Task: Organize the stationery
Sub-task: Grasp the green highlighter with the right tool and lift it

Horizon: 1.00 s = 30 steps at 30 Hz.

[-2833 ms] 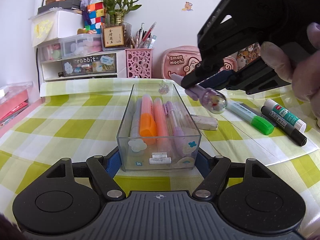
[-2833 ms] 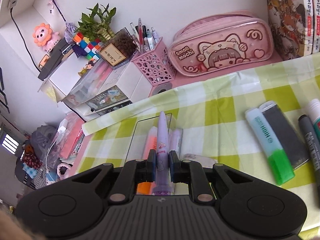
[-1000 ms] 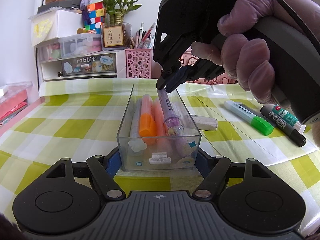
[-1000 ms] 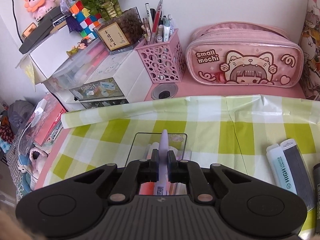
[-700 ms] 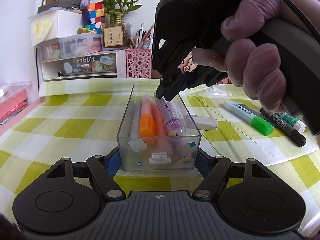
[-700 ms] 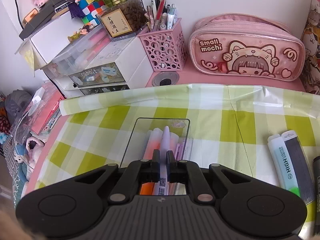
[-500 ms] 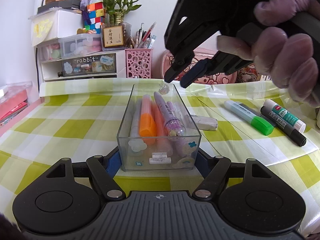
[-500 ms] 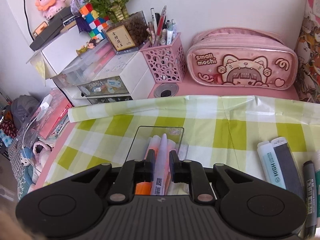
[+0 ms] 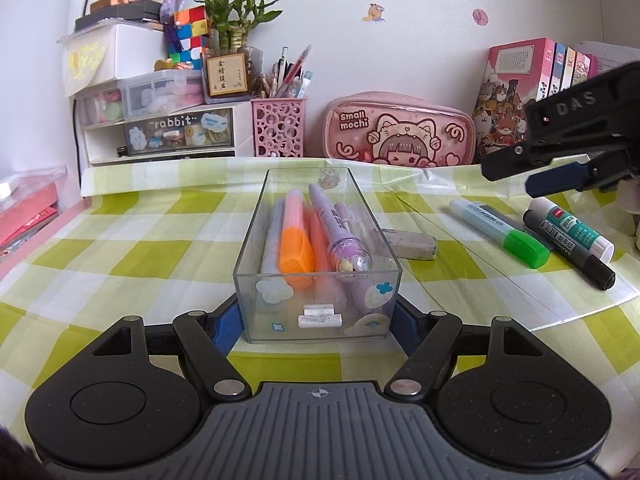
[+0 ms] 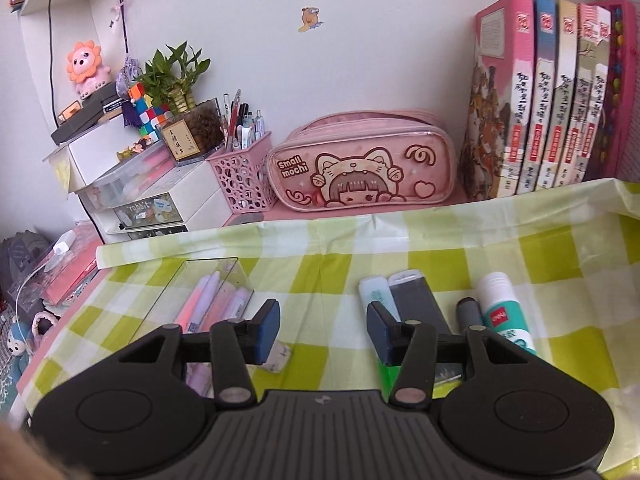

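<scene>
A clear plastic box (image 9: pixel 320 300) stands on the checked cloth, and my left gripper (image 9: pixel 316 324) is shut on its near end, one blue pad on each side wall. Inside lie an orange highlighter (image 9: pixel 294 248), a purple pen (image 9: pixel 340 232) with a globe top, and other pens. My right gripper (image 10: pixel 324 330) hovers to the right of the box (image 10: pixel 208 260); its jaws are opening with nothing between them. In the left wrist view the right gripper (image 9: pixel 514 178) hangs above a green highlighter (image 9: pixel 496 228), a black marker (image 9: pixel 568 246) and a glue stick (image 9: pixel 576 224).
A worn eraser (image 9: pixel 412 242) lies just right of the box. Along the back wall stand a pink pencil case (image 9: pixel 400 132), a pink pen cup (image 9: pixel 278 128), a drawer unit (image 9: pixel 160 136) and books (image 10: pixel 540 100). A dark flat case (image 10: pixel 416 304) lies beside the green highlighter (image 10: pixel 370 292).
The right gripper let the purple pen go into the box, lifted away and swung right over the markers, its jaws spreading. The left gripper and box stayed put.
</scene>
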{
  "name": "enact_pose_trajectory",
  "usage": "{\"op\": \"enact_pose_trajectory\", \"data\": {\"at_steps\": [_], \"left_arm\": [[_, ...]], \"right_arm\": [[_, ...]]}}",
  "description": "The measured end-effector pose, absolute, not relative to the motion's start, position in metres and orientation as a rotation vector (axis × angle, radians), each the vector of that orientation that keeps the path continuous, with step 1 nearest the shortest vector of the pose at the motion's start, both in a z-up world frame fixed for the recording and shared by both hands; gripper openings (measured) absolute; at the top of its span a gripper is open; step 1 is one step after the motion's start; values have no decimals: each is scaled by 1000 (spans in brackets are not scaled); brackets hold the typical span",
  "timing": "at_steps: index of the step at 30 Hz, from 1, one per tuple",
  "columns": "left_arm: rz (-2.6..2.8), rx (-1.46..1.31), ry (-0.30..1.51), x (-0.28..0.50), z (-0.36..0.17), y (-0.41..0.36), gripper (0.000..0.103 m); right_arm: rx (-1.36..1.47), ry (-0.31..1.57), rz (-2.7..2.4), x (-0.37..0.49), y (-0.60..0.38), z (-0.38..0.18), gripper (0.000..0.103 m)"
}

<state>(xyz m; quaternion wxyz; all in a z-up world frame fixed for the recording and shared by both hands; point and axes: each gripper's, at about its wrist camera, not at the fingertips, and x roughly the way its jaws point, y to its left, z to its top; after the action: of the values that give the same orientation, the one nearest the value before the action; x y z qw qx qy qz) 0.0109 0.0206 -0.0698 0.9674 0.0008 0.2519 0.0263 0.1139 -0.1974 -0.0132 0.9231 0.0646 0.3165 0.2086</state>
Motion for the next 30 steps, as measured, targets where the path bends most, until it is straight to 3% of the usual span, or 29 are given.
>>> {"op": "enact_pose_trajectory", "data": {"at_steps": [1,3,15,26,30], "left_arm": [[54,3,509,10,-70,20,73],[54,3,509,10,-70,20,73],[52,5,510,10,-71,20,73],[51,5,510,10,-70,20,73],[52,5,510,10,-70,20,73]], "right_arm": [[123,639,435,110,-202,-14,68],[103,631,450,104,-208,-16,70],[12,640,461,99,-210,-46,70],[-114,621,417,97,-199,-66,45],[-132,619,436,95,-195,-65,28]]}}
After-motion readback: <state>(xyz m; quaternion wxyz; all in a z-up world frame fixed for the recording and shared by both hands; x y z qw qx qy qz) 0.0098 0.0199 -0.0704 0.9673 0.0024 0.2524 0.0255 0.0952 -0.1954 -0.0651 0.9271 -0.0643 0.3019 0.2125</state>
